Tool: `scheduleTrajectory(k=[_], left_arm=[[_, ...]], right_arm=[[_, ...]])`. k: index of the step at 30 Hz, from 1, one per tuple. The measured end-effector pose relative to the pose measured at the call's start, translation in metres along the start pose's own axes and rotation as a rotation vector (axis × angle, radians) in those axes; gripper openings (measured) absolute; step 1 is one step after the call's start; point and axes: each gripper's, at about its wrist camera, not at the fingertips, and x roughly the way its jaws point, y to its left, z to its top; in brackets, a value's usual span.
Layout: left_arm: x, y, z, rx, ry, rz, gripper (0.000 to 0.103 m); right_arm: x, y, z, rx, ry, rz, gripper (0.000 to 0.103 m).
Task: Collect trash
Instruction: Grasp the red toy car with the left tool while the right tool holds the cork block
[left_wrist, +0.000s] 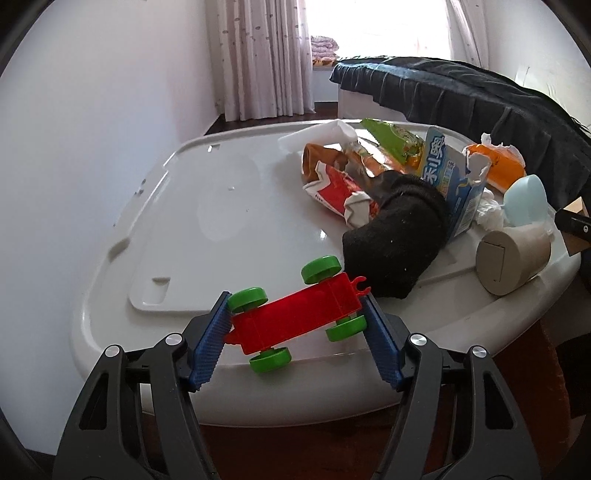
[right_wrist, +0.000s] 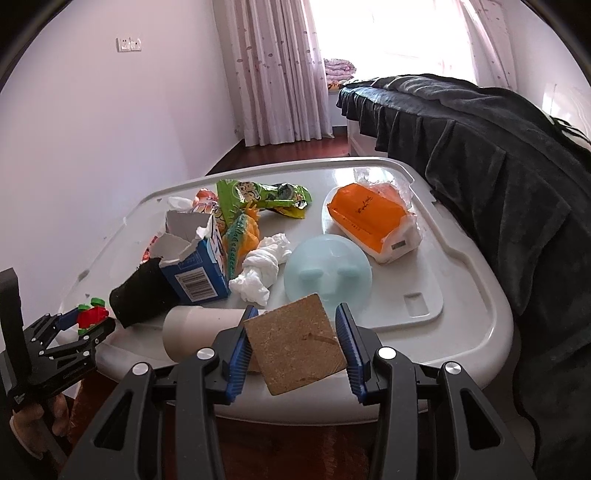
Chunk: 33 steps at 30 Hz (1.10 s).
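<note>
Shown here, at the near edge of the white lidded bin, is a red toy car chassis with green wheels, lying between the blue ribbed pads of the left gripper. The jaws are set at medium width and the pads are seen touching the car's two ends; a firm clamp cannot be confirmed. The chassis is judged light, rigid and glossy, hence liable to slip or pivot; hold is best taken on the flat ends of the red body, not on the wheels, which are likely to roll under pressure.

A tan square block is held in the right gripper, its pads pressed on two opposite sides, above the bin's near rim. The block is judged stiff and rough, so it should be held easily.

Further back on the lid the trash proper is gathered: a torn blue carton, crumpled white tissue, green snack wrappers, and an orange packet in clear film. These are judged light, soft and crushable. A black sock, a pale blue dish and a beige cylinder lie among them.
</note>
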Motion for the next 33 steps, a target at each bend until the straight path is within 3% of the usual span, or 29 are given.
scheduleTrajectory(k=[9,15,23,33], left_arm=[[-0.01,-0.005,0.002,0.017,-0.009,0.021,0.066],[-0.028,0.004,0.011,-0.042,-0.047,-0.02,0.066],[-0.051,-0.003,0.013,-0.057,-0.031,-0.044,0.066],[-0.105,-0.022,-0.028,-0.064,0.048,-0.064,0.067]], right_arm=[[0.0,0.005,-0.001,-0.016,0.004,0.003,0.043],[-0.001,0.006,-0.001,-0.015,0.002,0.004,0.043],[-0.017,0.013,-0.007,-0.012,0.003,0.042,0.043],[-0.069,0.05,-0.062,-0.054,0.026,0.074,0.043]])
